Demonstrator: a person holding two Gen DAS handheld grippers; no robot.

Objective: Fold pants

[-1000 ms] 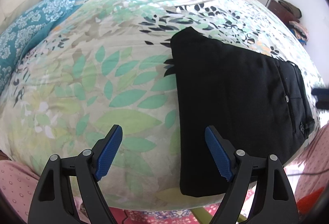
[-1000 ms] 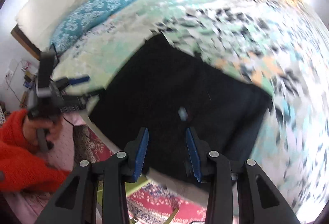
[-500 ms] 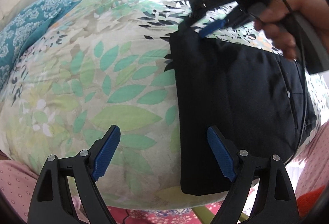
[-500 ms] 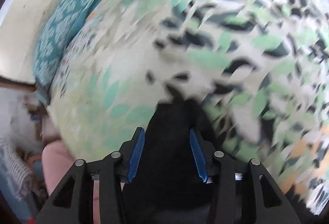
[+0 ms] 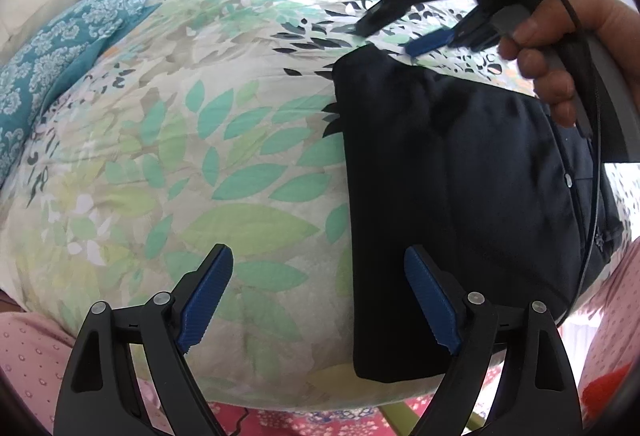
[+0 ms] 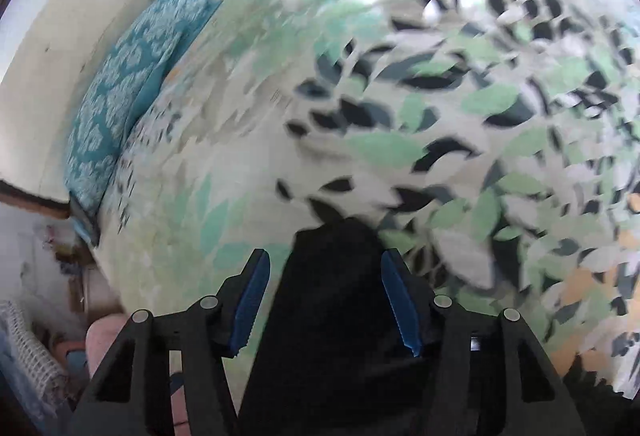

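Black pants (image 5: 452,203) are laid folded on the bed (image 5: 200,139) | left gripper (image 5: 320,300) is held wide open, empty | right gripper (image 6: 324,300) is open around the far corner | layers may be missed, fold pulled loose.

Left gripper (image 5: 318,300): low at the near edge, blue pads wide apart, nothing between them. One blue pad (image 5: 208,298) on the left, the other on the right.

Right gripper (image 6: 326,302): jaws parted, blue pads either side of a dark cloth corner, not pressing it. In the left wrist view it sits far right, tilted down and leftward, gripped by a bare hand (image 5: 568,51) with fingers curled round the handle.
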